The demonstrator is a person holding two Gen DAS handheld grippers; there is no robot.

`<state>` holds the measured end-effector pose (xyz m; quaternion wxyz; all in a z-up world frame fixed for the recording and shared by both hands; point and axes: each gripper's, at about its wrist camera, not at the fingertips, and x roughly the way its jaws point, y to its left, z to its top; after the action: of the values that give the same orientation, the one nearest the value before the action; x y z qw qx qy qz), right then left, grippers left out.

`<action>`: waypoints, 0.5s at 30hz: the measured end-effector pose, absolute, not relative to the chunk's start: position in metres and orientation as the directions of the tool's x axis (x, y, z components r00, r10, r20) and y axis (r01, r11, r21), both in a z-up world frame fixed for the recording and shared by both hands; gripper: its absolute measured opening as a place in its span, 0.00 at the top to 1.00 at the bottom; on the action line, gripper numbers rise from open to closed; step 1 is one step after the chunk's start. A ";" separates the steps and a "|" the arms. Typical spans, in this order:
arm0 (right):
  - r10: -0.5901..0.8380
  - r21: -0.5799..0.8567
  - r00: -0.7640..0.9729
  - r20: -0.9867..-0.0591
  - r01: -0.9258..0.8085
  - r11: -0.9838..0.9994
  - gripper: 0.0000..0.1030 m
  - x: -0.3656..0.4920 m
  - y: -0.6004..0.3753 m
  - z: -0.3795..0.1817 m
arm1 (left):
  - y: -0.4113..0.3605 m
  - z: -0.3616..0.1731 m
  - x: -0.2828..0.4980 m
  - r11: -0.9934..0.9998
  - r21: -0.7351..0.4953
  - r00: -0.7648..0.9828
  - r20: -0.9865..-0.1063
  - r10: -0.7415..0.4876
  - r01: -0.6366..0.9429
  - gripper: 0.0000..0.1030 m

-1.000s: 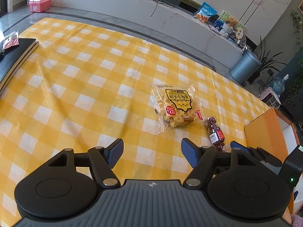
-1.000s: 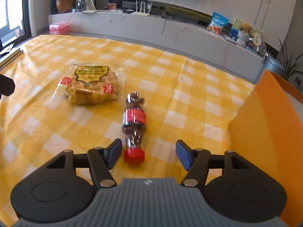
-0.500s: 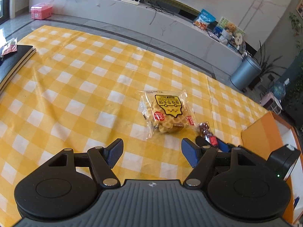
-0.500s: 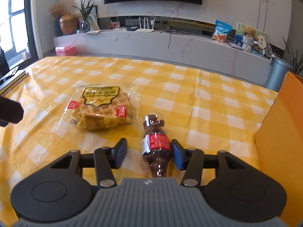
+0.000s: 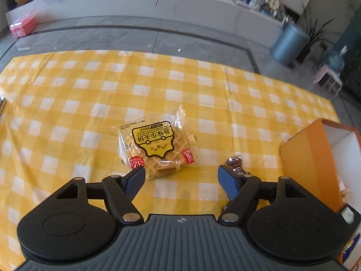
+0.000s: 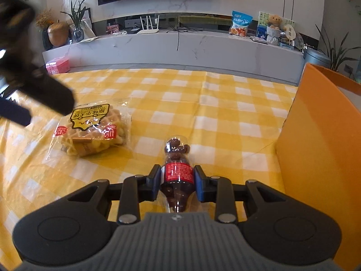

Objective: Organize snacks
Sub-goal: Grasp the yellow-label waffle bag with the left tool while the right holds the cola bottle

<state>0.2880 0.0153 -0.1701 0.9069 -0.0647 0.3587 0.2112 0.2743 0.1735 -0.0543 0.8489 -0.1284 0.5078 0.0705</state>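
Left tool (image 5: pixel 181 177): jaws wide, empty, above waffle packet (image 5: pixel 158 148) at 12 o'clock. Right tool (image 6: pixel 177 179): closed on candy bottle (image 6: pixel 177 174) at its red label, bottle lying on counter (image 6: pixel 203 103). Orange box (image 6: pixel 320 140) at 3 o'clock. Advice: lift level, clear box wall before releasing.

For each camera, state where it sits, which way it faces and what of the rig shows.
Left wrist: sits on the left tool, angled down at the waffle pack; both fingers spread wide.
Right wrist: sits on the right tool, low, facing the TV wall; fingers clamp the candy bottle; the left tool intrudes at upper left.
Shared: waffle pack, bottle, orange box, checked cloth.
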 end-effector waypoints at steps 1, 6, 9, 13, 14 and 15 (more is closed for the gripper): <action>0.335 0.032 0.655 -0.678 -0.429 0.903 0.71 0.288 0.015 -0.170 | 0.172 -0.057 0.282 0.957 -0.125 0.456 -0.890 0.009 -0.262 0.16; 0.347 0.056 0.649 -0.677 -0.425 0.904 0.71 0.289 0.012 -0.171 | 0.180 -0.073 0.308 0.947 -0.105 0.363 -0.932 0.014 -0.305 0.15; 0.357 0.069 0.646 -0.674 -0.427 0.902 0.71 0.290 0.009 -0.171 | 0.187 -0.084 0.318 0.936 -0.132 0.303 -0.953 -0.028 -0.327 0.15; 0.362 0.089 0.641 -0.677 -0.417 0.905 0.71 0.293 0.007 -0.171 | 0.190 -0.091 0.324 0.944 -0.102 0.285 -0.958 -0.008 -0.314 0.15; 0.362 0.089 0.642 -0.676 -0.416 0.905 0.71 0.294 0.007 -0.171 | 0.189 -0.094 0.325 0.947 -0.092 0.279 -0.960 -0.002 -0.307 0.15; 0.362 0.086 0.643 -0.675 -0.418 0.904 0.71 0.294 0.007 -0.171 | 0.188 -0.095 0.327 0.950 -0.081 0.270 -0.963 0.003 -0.303 0.14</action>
<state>0.2942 0.0069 -0.1712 0.9056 -0.0391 0.3632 0.2153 0.3269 0.1884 -0.0953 0.7869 -0.1254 0.5963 0.0972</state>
